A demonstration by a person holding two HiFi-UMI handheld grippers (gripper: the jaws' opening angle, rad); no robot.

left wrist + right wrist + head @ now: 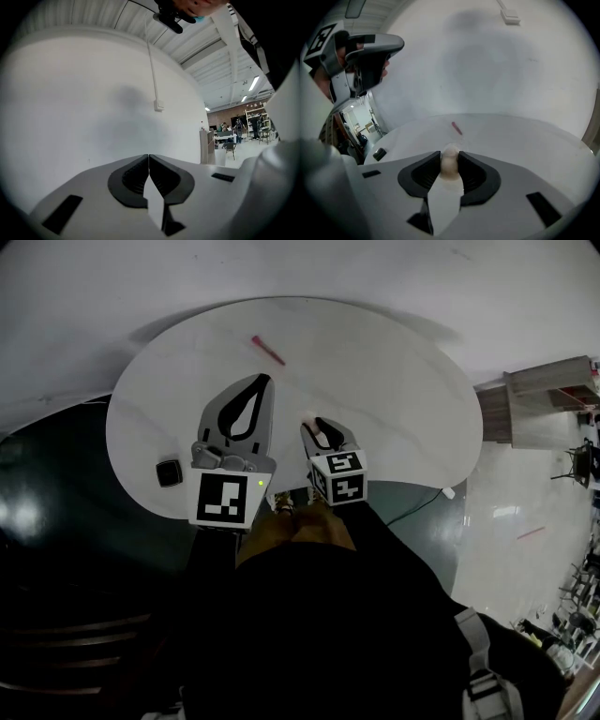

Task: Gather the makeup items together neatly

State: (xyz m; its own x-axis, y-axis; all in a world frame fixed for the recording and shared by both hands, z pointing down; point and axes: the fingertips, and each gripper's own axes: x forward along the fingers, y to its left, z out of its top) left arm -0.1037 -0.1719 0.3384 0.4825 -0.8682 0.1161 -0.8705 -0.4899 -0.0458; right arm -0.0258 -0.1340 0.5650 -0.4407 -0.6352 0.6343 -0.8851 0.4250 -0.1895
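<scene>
One pale makeup item (450,165), seemingly pointing forward, sits clamped in the right hand-held gripper (450,156).

Oval white table (394,399) set against a plain white wall (70,103). To the left lies a dark floor (47,484), possibly carpet; to the right a glossy pale floor (506,521) with a wooden cabinet (539,404). The ribbed ceiling (93,14) carries strip lights (254,83).

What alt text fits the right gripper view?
The right gripper holds a small pale rounded item between its jaws, over a white round table. Farther on the table lie a slim red stick and, at left, a small black item.
</scene>
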